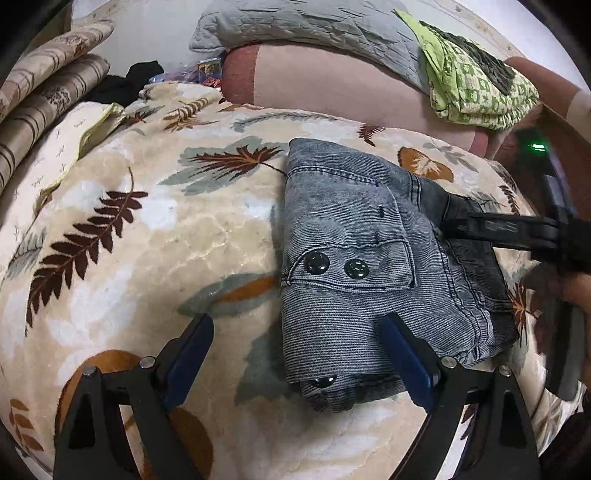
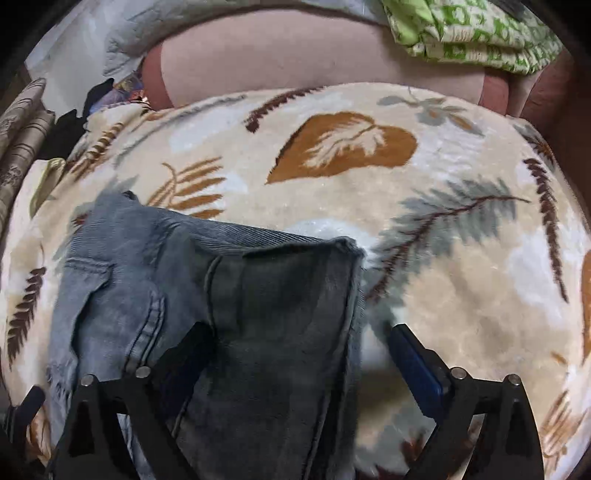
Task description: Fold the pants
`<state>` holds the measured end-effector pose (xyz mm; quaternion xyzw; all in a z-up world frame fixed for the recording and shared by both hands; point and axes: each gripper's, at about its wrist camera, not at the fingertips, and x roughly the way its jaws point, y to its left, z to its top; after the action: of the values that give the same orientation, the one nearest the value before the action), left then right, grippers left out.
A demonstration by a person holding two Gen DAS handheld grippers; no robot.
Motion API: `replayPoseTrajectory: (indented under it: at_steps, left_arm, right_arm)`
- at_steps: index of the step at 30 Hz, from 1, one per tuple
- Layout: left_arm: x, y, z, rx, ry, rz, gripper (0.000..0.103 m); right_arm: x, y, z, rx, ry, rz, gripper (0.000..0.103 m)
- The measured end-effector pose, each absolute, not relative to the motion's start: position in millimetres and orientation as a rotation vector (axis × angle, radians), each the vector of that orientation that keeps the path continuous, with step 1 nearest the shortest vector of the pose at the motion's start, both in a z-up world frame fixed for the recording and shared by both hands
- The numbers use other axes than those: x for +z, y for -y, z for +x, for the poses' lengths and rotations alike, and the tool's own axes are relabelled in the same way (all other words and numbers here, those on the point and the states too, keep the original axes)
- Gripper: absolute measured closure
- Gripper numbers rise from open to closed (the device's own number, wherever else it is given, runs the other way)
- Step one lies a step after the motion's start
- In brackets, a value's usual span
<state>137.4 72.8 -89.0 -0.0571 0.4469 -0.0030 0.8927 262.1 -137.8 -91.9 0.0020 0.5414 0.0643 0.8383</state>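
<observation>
The grey denim pants (image 1: 347, 221) lie folded into a compact bundle on the bed, a pocket flap with two dark snaps facing up. My left gripper (image 1: 295, 330) is open over the bundle's near left edge: one blue pad hangs above the blanket, the other above the denim. In the right wrist view the pants (image 2: 166, 266) fill the lower left. My right gripper (image 2: 301, 338) is open and straddles their darker right edge without pressing on the cloth. In the left wrist view one black finger (image 1: 487, 227) of the right gripper reaches over the dark denim from the right.
A cream blanket with leaf prints (image 1: 166, 229) covers the bed. Behind it lie a pink bolster (image 1: 325, 81), a grey quilted pillow (image 1: 314, 26) and a folded green patterned cloth (image 1: 476, 88). Striped folded bedding (image 1: 40, 96) and dark clothes (image 1: 122, 83) sit at the far left.
</observation>
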Motion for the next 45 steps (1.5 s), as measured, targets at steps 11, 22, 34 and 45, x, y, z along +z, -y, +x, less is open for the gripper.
replayPoseTrajectory:
  at_steps: [11, 22, 34, 45]
  left_arm:
    - [-81, -68, 132, 0.035, -0.918, -0.098, 0.01]
    - [-35, -51, 71, 0.074, -0.856, -0.09, 0.01]
    - [-32, -21, 56, 0.122, -0.859, -0.026, 0.01]
    - [-38, -14, 59, 0.129, -0.871, -0.018, 0.01]
  right_arm:
    - [-97, 124, 152, 0.244, -1.156, -0.201, 0.002]
    - [-12, 177, 79, 0.27, -0.87, 0.044, 0.0]
    - [-10, 193, 29, 0.276, -0.624, -0.04, 0.0]
    - [-29, 195, 32, 0.277, -0.68, -0.058, 0.0]
